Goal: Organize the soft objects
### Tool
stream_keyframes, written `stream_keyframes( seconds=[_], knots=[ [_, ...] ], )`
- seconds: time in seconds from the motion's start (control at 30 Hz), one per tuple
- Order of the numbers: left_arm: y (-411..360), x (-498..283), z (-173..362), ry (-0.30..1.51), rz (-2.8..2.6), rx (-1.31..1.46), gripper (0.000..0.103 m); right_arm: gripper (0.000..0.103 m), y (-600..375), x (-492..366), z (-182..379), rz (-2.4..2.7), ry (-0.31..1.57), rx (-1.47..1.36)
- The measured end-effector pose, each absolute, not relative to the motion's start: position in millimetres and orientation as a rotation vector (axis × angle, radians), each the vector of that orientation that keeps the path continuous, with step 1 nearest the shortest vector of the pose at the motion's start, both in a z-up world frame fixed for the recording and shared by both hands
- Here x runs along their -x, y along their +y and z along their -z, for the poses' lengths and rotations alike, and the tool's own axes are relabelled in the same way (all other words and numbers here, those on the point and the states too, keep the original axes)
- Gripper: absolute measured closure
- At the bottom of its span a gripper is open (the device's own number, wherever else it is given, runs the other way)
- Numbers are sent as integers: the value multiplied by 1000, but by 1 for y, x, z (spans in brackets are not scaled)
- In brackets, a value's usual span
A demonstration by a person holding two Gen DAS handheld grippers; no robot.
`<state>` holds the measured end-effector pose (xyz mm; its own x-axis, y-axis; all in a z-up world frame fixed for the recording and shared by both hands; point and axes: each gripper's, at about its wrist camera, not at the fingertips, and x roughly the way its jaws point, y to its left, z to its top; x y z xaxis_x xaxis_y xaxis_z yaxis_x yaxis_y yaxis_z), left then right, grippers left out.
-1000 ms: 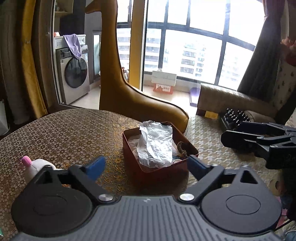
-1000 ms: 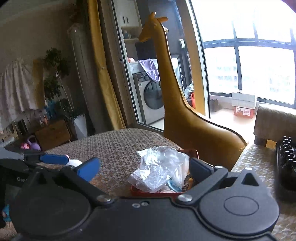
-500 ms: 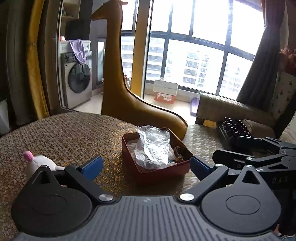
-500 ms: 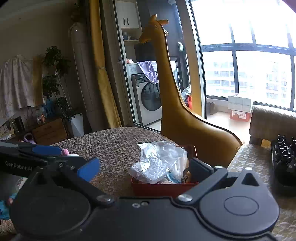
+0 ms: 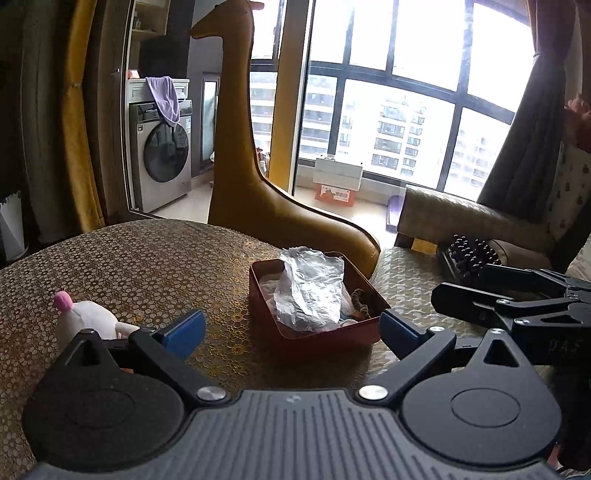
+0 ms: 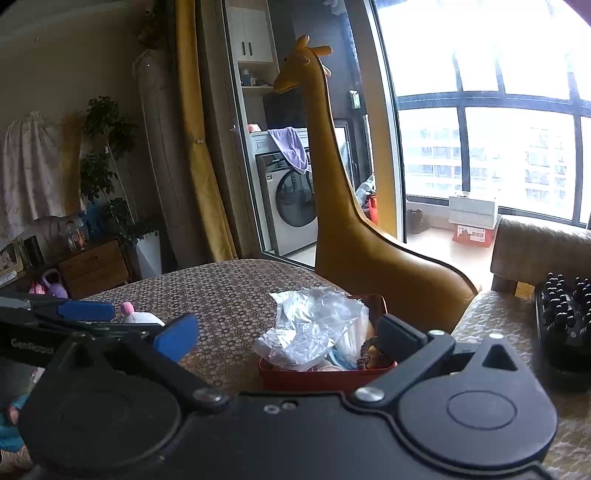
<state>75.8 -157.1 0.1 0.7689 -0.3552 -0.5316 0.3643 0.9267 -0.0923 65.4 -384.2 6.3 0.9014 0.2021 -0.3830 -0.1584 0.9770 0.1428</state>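
The white plush toy [image 5: 90,319] with the pink tip lies on the surface toward its left edge, just ahead and to the left of the left gripper [image 5: 291,330], whose fingers [image 5: 184,331] stand wide and hold nothing. The red box [image 5: 314,339], already stuffed with crinkled plastic [image 5: 310,284], sits straight ahead between those fingers, nearer the right edge. The right gripper [image 6: 286,334], also wide and unladen, faces the box and is farther from the toy, so I judge the left the better placed to take it.

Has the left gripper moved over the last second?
Yes. The left gripper drew back slightly from the red box, which looks smaller in its view, and tilted up: the giraffe's head came into frame.
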Motion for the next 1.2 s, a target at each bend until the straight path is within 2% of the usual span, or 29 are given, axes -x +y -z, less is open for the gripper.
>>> stream_keyframes(
  seconds=[1.2],
  knots=[
    [-145, -64, -10, 502, 411, 14, 2, 0, -377, -60, -12, -178, 384, -94]
  ],
)
